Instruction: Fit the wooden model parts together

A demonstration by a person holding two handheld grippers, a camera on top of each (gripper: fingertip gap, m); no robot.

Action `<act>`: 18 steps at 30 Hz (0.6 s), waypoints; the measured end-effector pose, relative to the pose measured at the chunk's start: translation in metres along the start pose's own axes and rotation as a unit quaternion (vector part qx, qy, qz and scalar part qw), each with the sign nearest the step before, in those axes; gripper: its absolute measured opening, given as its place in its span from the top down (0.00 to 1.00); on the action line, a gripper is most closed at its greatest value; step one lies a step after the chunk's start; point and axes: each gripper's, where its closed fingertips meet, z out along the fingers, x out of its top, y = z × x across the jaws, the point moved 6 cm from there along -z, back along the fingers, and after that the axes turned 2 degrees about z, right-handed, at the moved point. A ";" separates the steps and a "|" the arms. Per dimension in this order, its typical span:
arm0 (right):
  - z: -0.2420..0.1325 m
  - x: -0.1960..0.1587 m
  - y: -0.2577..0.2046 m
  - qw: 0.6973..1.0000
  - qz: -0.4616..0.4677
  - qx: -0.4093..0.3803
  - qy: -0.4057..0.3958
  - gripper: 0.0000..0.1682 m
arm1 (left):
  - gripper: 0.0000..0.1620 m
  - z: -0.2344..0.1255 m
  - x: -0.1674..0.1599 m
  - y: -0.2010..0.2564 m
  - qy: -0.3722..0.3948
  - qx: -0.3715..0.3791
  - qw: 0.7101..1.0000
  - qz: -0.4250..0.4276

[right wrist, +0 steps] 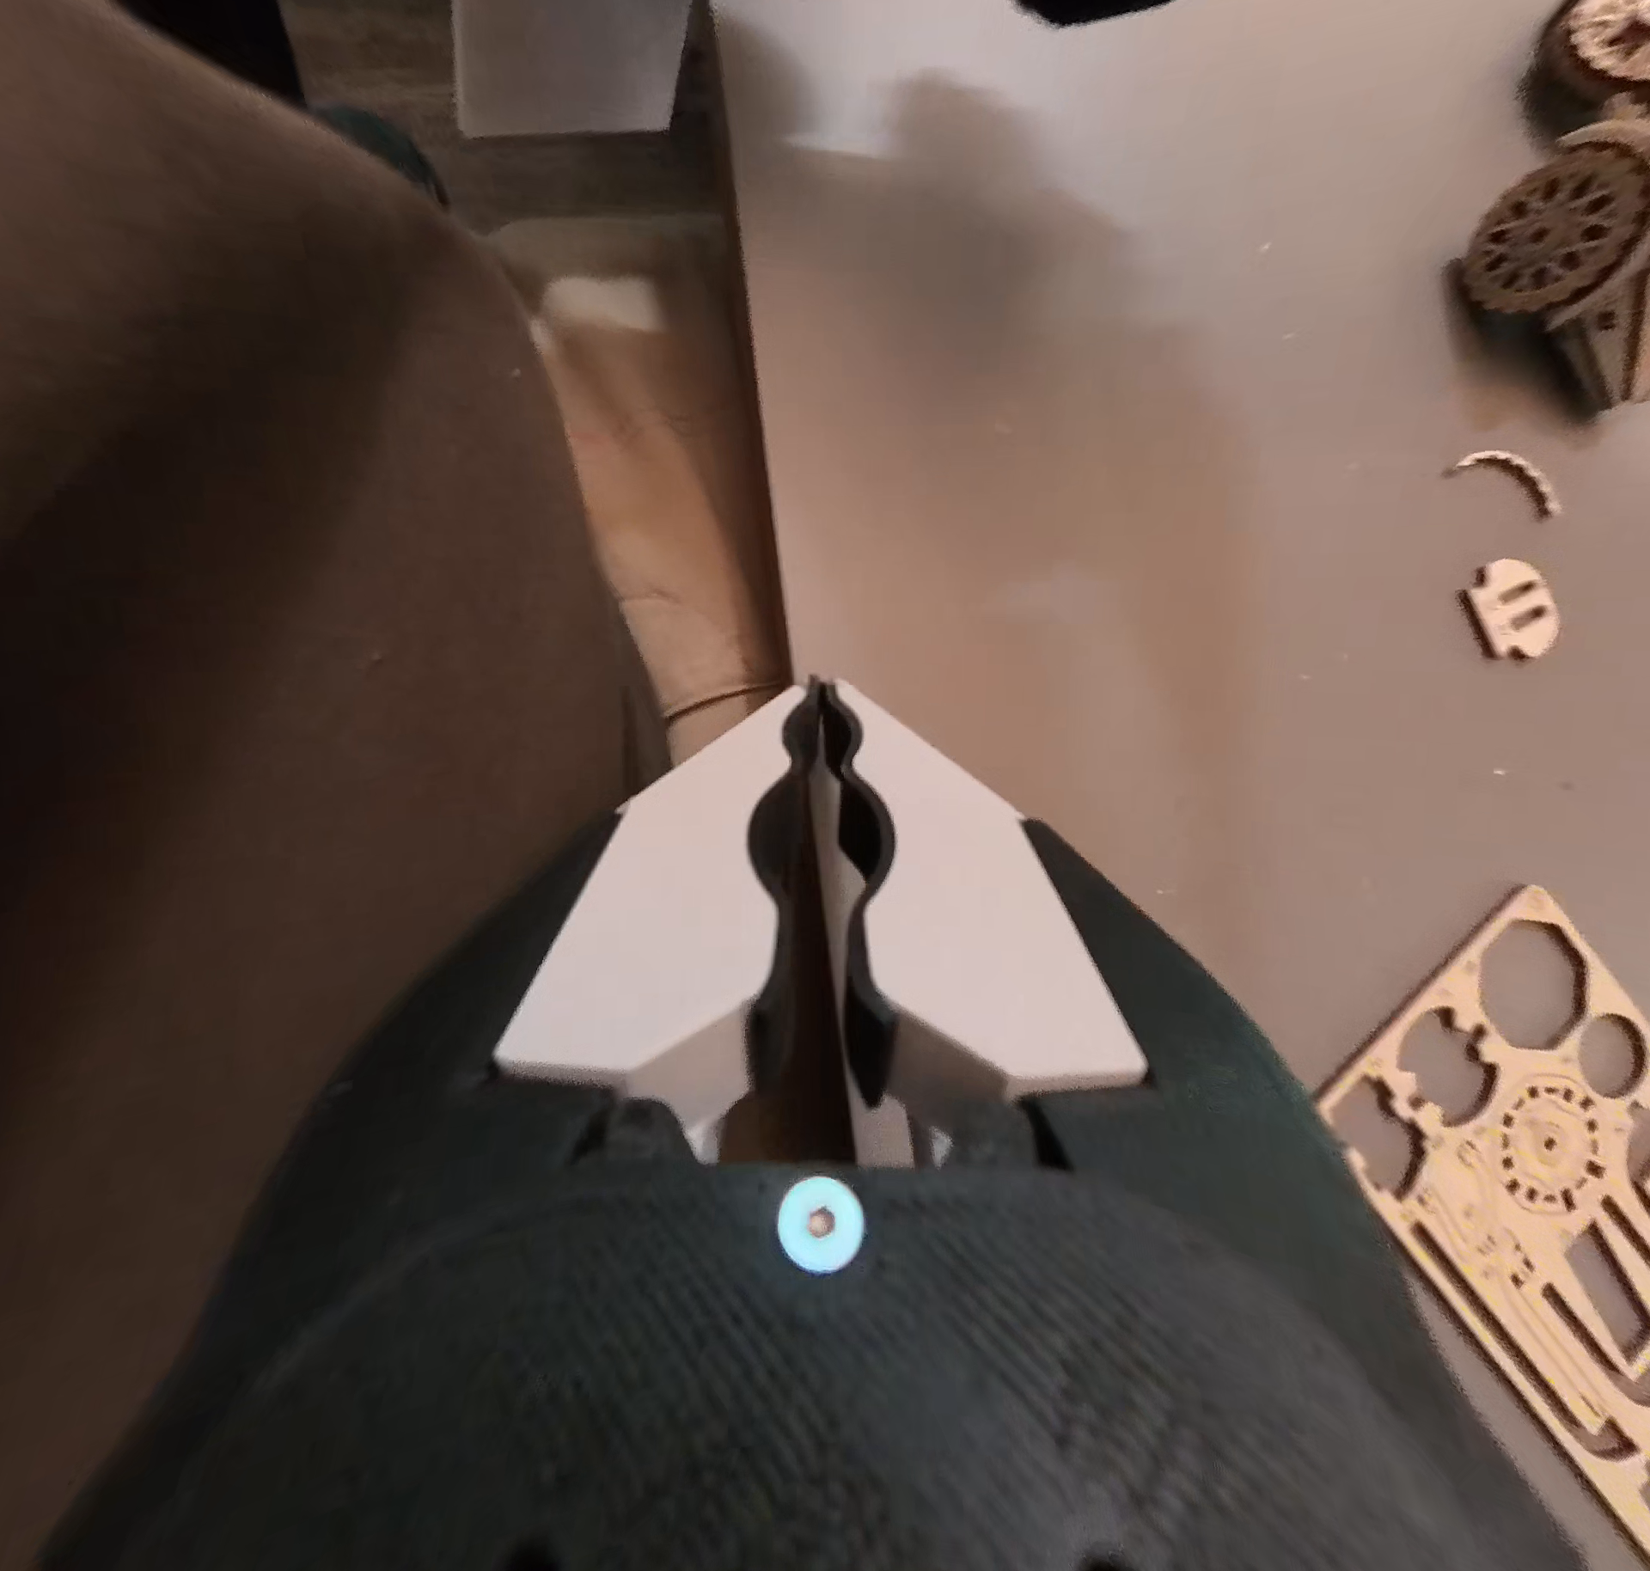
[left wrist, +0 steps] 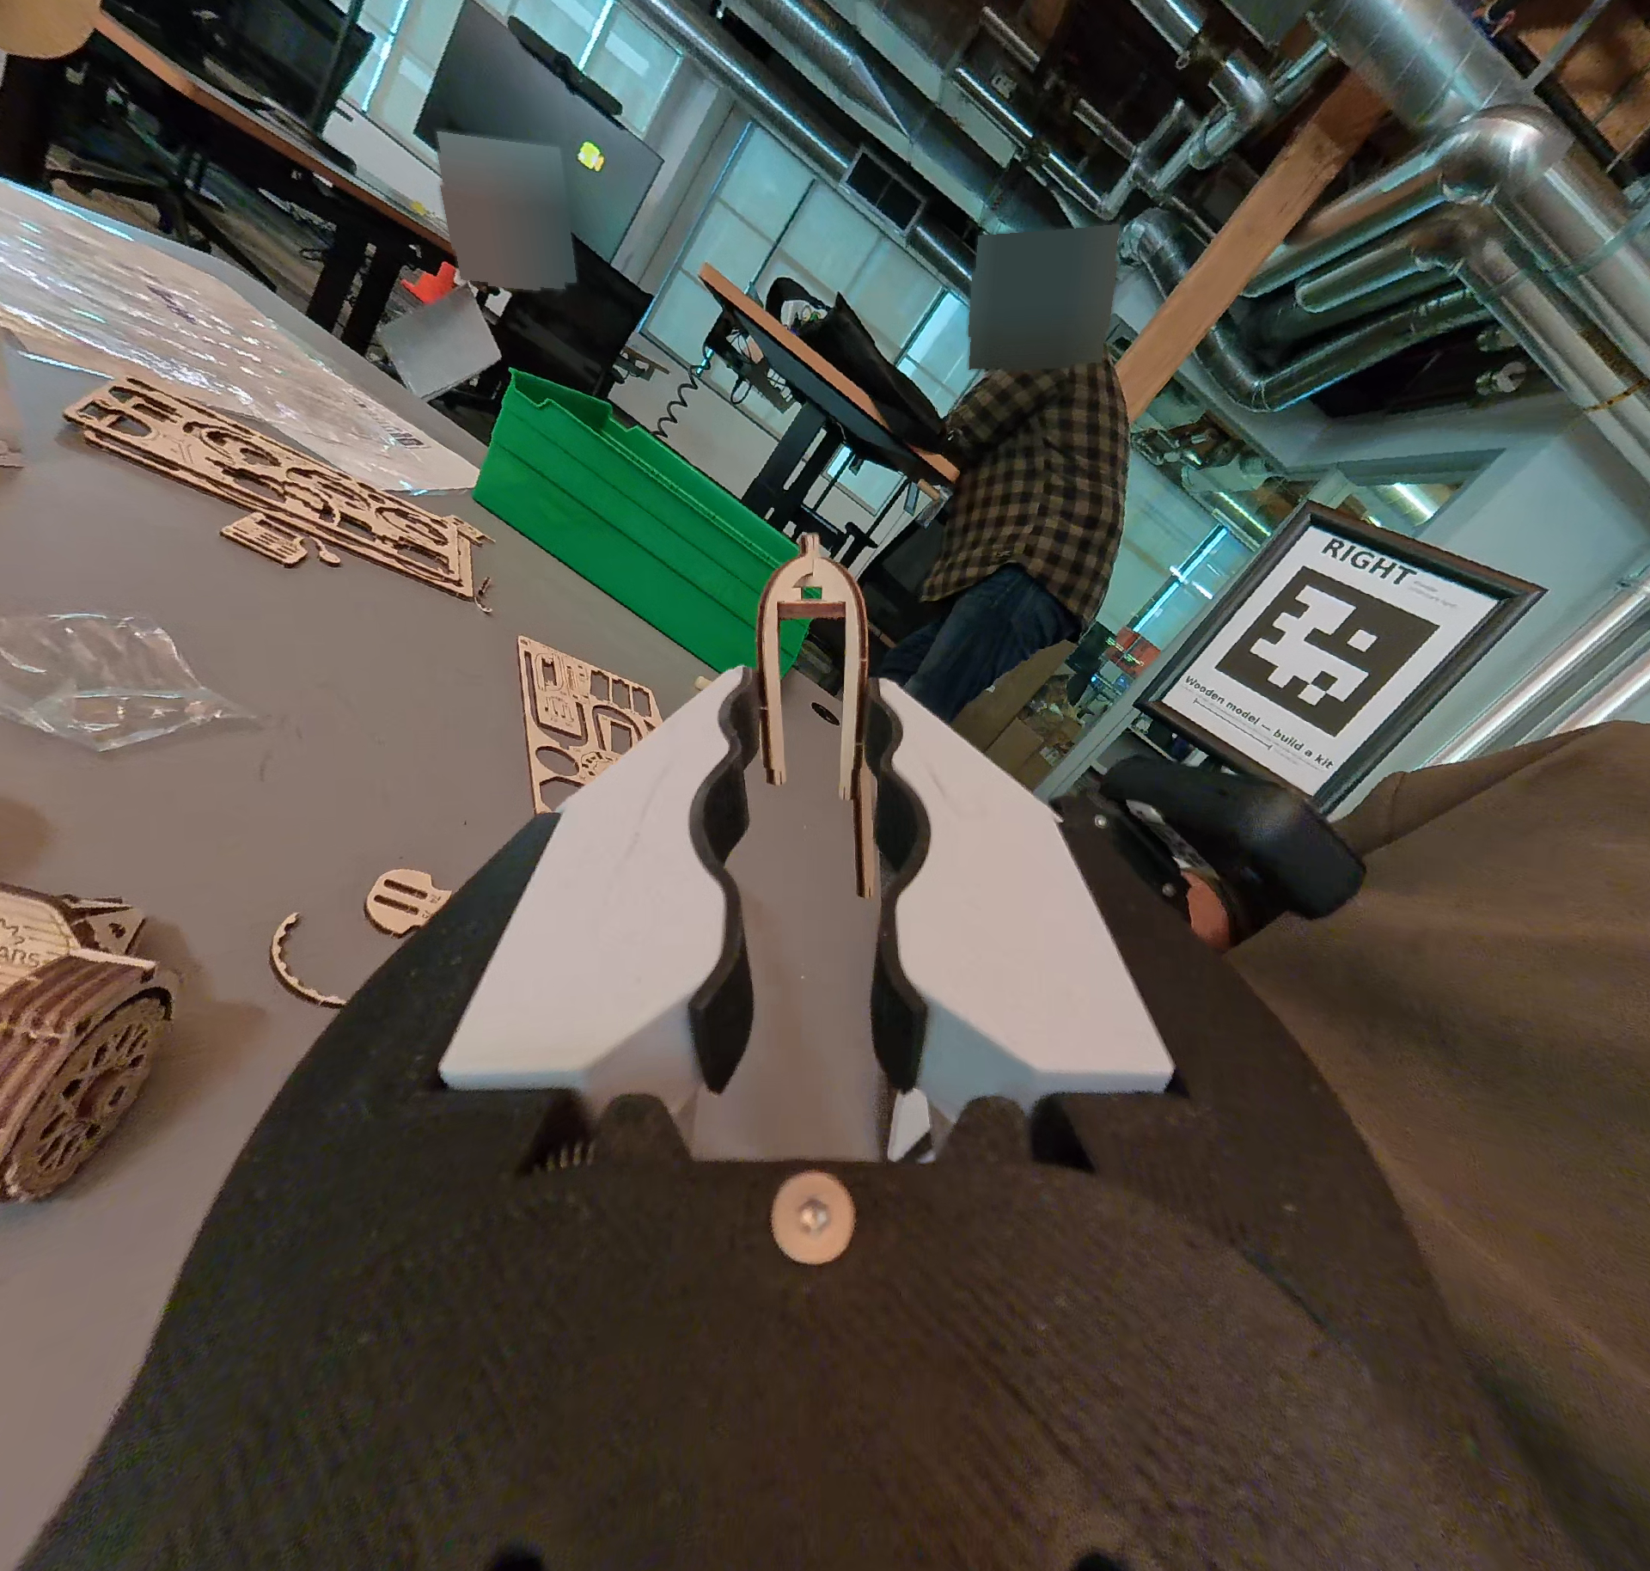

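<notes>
My left gripper (left wrist: 811, 699) is shut on a small U-shaped wooden part (left wrist: 769, 680). It holds the part's two legs between its black pads, with the arched end pointing out past the fingertips, above the grey table (left wrist: 357, 635). My right gripper (right wrist: 817, 691) is shut, with its pads pressed together and nothing visible in them, above the table's near edge (right wrist: 750, 367). A partly built wooden car model (left wrist: 62, 1037) stands at the left and also shows in the right wrist view (right wrist: 1571, 251).
Punched wooden sheets (left wrist: 277, 483) (left wrist: 589, 724) (right wrist: 1500, 1171), a small round part (left wrist: 406, 899) (right wrist: 1509, 608) and a curved strip (left wrist: 299, 966) (right wrist: 1509, 474) lie on the table. A plastic bag (left wrist: 107, 680), a green bin (left wrist: 625, 501) and a framed sign (left wrist: 1339, 653) are there. A person in a plaid shirt (left wrist: 1027, 492) stands behind. The tips of one gripper are about 20 cm away from the tips of the other.
</notes>
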 end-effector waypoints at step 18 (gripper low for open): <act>-0.023 -0.006 -0.010 0.976 0.131 0.163 0.066 0.89 | 0.87 -0.008 0.001 0.000 0.021 -0.005 0.999 -0.023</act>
